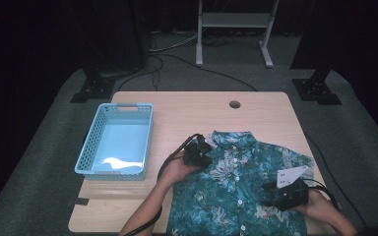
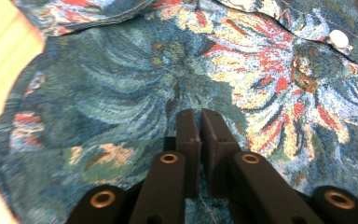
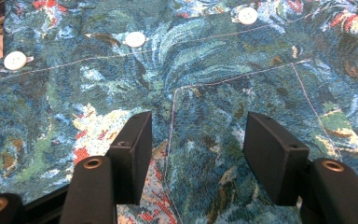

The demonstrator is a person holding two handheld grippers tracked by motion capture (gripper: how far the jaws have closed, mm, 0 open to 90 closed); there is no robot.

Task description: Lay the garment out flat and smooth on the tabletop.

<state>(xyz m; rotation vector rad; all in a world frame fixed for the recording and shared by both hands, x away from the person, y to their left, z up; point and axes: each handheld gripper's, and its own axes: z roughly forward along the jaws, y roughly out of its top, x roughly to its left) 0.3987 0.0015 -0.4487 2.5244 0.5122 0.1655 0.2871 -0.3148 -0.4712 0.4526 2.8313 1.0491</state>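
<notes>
A teal floral shirt [image 1: 236, 191] lies spread face up on the wooden table [image 1: 187, 110], collar toward the far side. My left gripper [image 1: 199, 150] rests at the shirt's left shoulder beside the collar. In the left gripper view its jaws [image 2: 200, 114] stand together on the shirt [image 2: 121, 74], and the cloth puckers into their tips. My right gripper [image 1: 275, 189] is low over the shirt's right chest. The right gripper view shows it [image 3: 198, 154] open, jaws wide apart above the chest pocket [image 3: 242, 93], with white buttons [image 3: 135, 39] beyond.
A light blue plastic basket [image 1: 92, 132] stands on the table's left side, holding a pale sheet. A round cable hole [image 1: 235, 104] is near the far edge. Bare wood lies between basket and shirt. A white frame [image 1: 234, 19] stands on the floor beyond.
</notes>
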